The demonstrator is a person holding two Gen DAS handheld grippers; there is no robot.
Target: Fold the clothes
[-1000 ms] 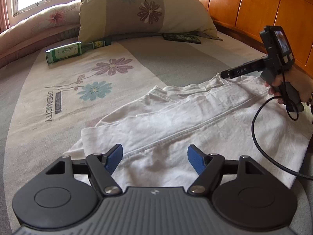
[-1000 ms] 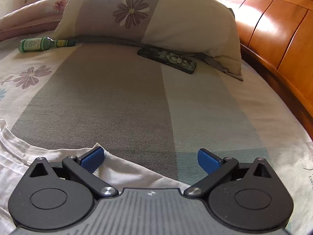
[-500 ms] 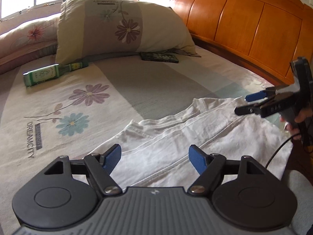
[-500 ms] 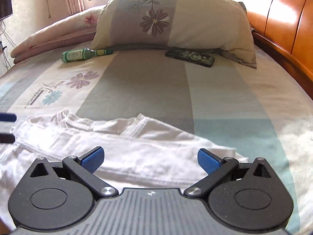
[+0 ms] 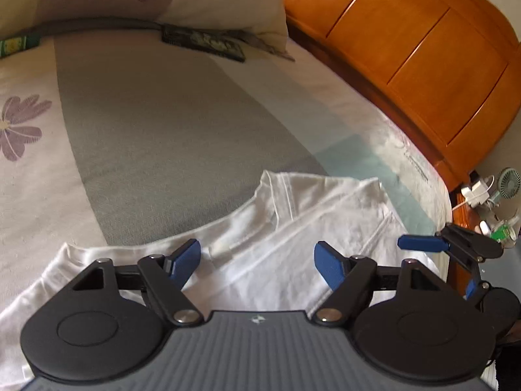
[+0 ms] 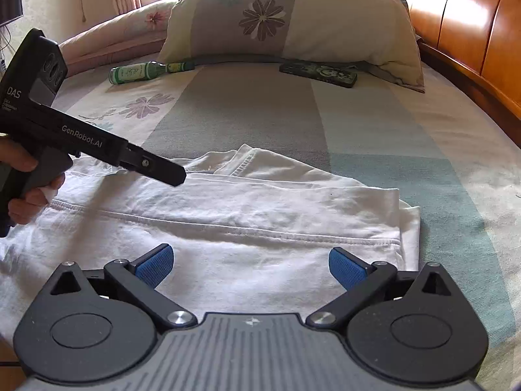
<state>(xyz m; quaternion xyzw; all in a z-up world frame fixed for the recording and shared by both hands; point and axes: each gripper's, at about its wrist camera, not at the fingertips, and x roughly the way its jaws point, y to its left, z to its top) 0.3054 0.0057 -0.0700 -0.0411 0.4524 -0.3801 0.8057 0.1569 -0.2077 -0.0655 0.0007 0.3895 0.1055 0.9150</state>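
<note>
white cotton shirt [image 6: 234, 215] lies part-folded on the bed [image 6: 260, 110], near its front edge. risk: a pinch could catch only the top layer, since the layers lie loose, and the fold would drag open. left gripper [image 5: 257, 262] tilts down over the shirt's collar end, jaws wide, empty. right gripper [image 6: 250, 265] angles down over the hem end, spread wide, holding nothing.

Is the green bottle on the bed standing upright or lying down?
Lying down. The green bottle rests on its side on the bed, its neck pointing toward the pillow.
</note>
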